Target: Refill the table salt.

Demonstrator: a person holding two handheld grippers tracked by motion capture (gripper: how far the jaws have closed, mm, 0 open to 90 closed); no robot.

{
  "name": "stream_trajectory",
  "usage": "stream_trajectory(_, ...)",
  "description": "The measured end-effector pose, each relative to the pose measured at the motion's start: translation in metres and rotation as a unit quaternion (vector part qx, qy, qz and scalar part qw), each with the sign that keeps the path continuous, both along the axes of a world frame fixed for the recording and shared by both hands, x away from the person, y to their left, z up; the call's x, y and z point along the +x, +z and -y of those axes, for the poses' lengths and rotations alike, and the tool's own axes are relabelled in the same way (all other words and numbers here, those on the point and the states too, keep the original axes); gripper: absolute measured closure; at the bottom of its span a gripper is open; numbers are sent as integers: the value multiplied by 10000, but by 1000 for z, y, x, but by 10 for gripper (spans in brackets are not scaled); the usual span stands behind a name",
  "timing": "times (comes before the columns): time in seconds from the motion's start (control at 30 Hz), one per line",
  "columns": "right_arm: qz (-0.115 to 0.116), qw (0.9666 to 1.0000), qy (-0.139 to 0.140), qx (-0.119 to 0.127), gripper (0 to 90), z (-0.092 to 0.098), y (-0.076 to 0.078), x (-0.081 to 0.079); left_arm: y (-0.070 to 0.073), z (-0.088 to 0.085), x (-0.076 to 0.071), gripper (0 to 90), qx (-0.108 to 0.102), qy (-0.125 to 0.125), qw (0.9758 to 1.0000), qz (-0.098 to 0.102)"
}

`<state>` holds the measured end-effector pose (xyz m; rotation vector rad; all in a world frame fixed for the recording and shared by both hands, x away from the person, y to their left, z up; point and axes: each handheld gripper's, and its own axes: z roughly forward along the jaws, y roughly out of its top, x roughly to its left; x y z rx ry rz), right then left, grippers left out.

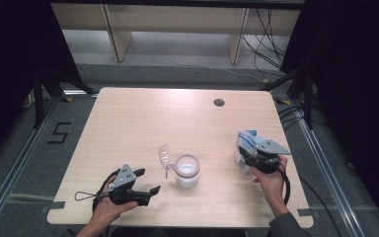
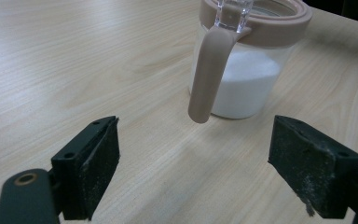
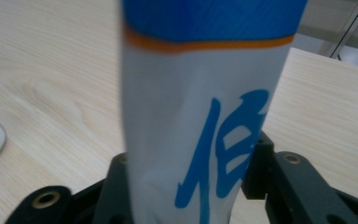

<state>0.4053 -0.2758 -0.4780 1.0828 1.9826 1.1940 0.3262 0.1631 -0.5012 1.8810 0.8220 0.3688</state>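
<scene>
Resting on the pale wood-grain table [image 1: 128, 118], your left gripper [image 1: 147, 181] kept its felt-padded jaws wide and empty, aimed at the clear round jar [image 1: 186, 171] of white grains near centre. Right of it, your right gripper [image 1: 246, 157] had a glossy blue-and-white packet [image 3: 200, 116] standing between loosened jaws.

Bag [image 3: 200, 116] between my right tongs: white, blue top band, orange stripe under it, one large blue East Asian character printed on front, partly cut off by lower edge of right gripper view, so not sure of reading. Floor left of table: black mark shaped like numeral 5 [image 1: 59, 133]. No other lettering legible to me.
</scene>
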Motion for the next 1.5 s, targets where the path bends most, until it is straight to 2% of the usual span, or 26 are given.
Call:
stream_trajectory(0.03,31,9999,-22,104,581,-1,1,-1,0,0,0,158,2,-2,10000,1)
stream_trajectory(0.17,-44,10000,-40,71,550,1,2,-3,0,0,0,158,-1,-9,10000,5)
stream_trajectory(0.2,37,9999,-82,56,528,2,2,-3,0,0,0,158,-16,-20,10000,11)
stream_trajectory(0.3,-105,9995,-170,260,491,1,4,-6,0,0,0,158,-16,-14,10000,10)
stream_trajectory(0.33,39,9997,-98,233,472,2,4,-4,0,0,0,158,4,-11,10000,7)
stream_trajectory(0.37,-6,9995,-100,283,458,2,5,-5,0,0,0,158,2,-8,10000,5)
stream_trajectory(0.43,105,9995,-97,281,434,1,5,-6,0,0,0,158,-18,-4,10000,15)
stream_trajectory(0.5,41,9997,-102,215,424,1,7,-8,0,0,0,158,-59,26,10000,-41)
stream_trajectory(0.53,4,9995,-62,301,414,1,8,-9,0,-1,0,158,-26,11,10000,-10)
stream_trajectory(0.6,105,9994,-131,310,395,-1,8,-11,0,0,-1,158,-44,55,10000,-3)
stream_trajectory(0.77,81,9992,-232,312,372,1,12,-20,0,-1,0,158,2,44,10000,-5)
stream_trajectory(0.8,66,9987,-322,398,370,0,12,-23,0,0,-1,158,-38,51,10000,-8)
stream_trajectory(0.83,49,9986,-330,400,363,0,13,-25,0,0,-1,158,-37,61,10000,-9)
stream_trajectory(0.87,47,9993,-186,325,359,4,14,-25,0,0,-1,158,-35,56,10000,-9)
stream_trajectory(0.9,43,9990,-311,322,359,3,14,-28,0,-1,-1,158,-5,52,10000,-6)
stream_trajectory(0.93,58,9988,-305,374,356,3,14,-29,0,-1,0,158,2,46,10000,-3)
stream_trajectory(1.0,70,9992,-260,284,353,6,15,-32,0,-1,0,158,8,49,10000,-2)
stream_trajectory(1.03,-25,9990,-264,358,352,6,16,-35,0,-1,0,158,8,38,10000,2)
stream_trajectory(1.07,92,9988,-322,370,352,7,15,-36,0,-1,0,158,-10,26,10000,-5)
stream_trajectory(1.1,15,9983,-415,403,352,6,15,-39,0,-1,0,158,-1,26,10000,-1)
stream_trajectory(1.13,86,9987,-349,352,351,9,14,-39,0,0,0,158,-30,42,10000,-5)
stream_trajectory(1.23,-64,9982,-430,414,351,10,15,-45,0,-1,1,158,1,20,10000,8)
stream_trajectory(1.3,-4,9986,-394,349,348,12,15,-47,0,-1,1,158,-10,60,10000,-15)
stream_trajectory(1.4,-95,9982,-445,401,347,10,15,-54,0,-1,1,158,5,61,10000,-11)
stream_trajectory(1.43,-67,9989,-325,320,344,12,15,-54,0,0,1,158,13,78,10000,-28)
stream_trajectory(1.5,-40,9990,-323,310,336,12,14,-57,0,0,1,158,41,66,10000,-10)
